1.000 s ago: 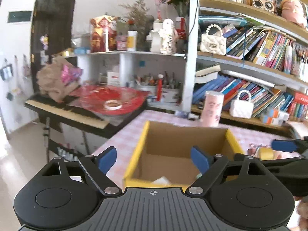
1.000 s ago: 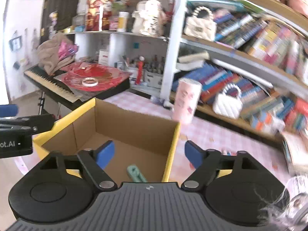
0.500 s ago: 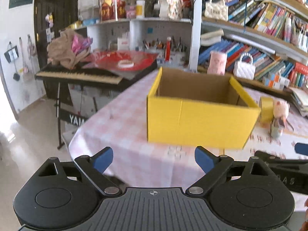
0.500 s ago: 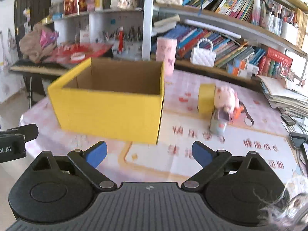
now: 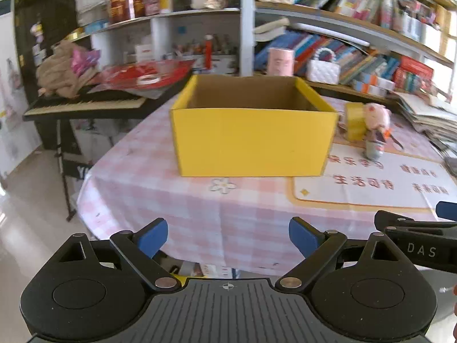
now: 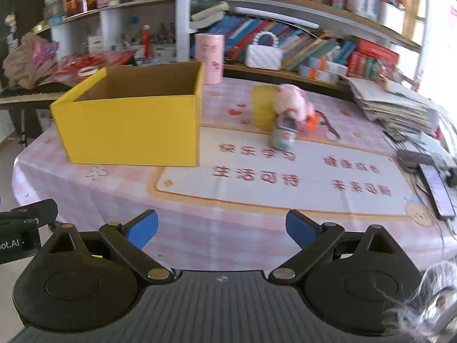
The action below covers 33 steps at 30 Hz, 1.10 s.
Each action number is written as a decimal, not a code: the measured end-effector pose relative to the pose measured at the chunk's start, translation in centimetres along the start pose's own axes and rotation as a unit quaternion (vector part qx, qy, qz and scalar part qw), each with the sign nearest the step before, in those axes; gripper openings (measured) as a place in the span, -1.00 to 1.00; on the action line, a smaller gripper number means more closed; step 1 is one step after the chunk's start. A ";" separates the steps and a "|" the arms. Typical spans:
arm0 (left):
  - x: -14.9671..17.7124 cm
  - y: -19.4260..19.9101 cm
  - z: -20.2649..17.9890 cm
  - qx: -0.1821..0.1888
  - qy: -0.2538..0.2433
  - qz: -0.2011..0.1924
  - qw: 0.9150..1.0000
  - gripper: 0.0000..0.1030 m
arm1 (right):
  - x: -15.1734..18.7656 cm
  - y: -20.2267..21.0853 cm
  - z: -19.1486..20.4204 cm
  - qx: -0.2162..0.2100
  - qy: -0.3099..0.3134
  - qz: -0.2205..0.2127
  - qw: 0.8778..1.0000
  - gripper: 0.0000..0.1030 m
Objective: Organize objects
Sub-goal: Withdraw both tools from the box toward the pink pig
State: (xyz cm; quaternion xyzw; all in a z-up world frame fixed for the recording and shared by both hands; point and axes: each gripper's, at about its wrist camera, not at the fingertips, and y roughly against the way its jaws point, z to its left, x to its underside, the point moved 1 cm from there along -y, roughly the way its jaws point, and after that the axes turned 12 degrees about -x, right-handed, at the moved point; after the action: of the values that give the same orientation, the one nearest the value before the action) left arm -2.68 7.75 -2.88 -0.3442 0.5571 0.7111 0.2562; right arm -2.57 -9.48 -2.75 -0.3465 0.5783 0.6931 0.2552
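Both grippers have pulled back from above the yellow box [image 5: 251, 140] to the near table edge. Left wrist view: the left gripper [image 5: 228, 235] has just been opening, its jaws wide and empty, the box straight ahead. Right wrist view: the right gripper [image 6: 221, 227], likewise just opened and empty, faces the pink plush pig [image 6: 291, 101], yellow tape roll [image 6: 262, 108] and small grey toy [image 6: 282, 134] ahead, slightly right, nearer this hand.

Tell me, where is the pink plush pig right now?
The pink plush pig sits on the table right of the open yellow cardboard box, leaning on a yellow tape roll, above a small grey-blue toy.
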 end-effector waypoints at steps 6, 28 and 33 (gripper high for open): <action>-0.4 0.1 -2.3 0.030 -0.024 -0.006 0.999 0.82 | 0.4 0.9 -2.2 0.030 -0.026 -0.003 0.999 0.88; -3.1 -2.1 -9.1 0.076 -0.047 0.003 0.996 0.82 | -1.9 -0.7 -8.4 0.064 -0.048 0.002 0.997 0.88; -3.5 -2.9 -10.7 0.080 -0.056 0.009 0.995 0.82 | -2.3 -1.6 -9.9 0.065 -0.054 0.011 0.996 0.88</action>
State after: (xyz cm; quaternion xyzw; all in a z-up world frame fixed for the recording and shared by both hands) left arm 3.84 -1.82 -3.50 -0.2774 0.6000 0.6844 0.3076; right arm 1.88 -18.69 -2.91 -0.2846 0.6109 0.6748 0.3006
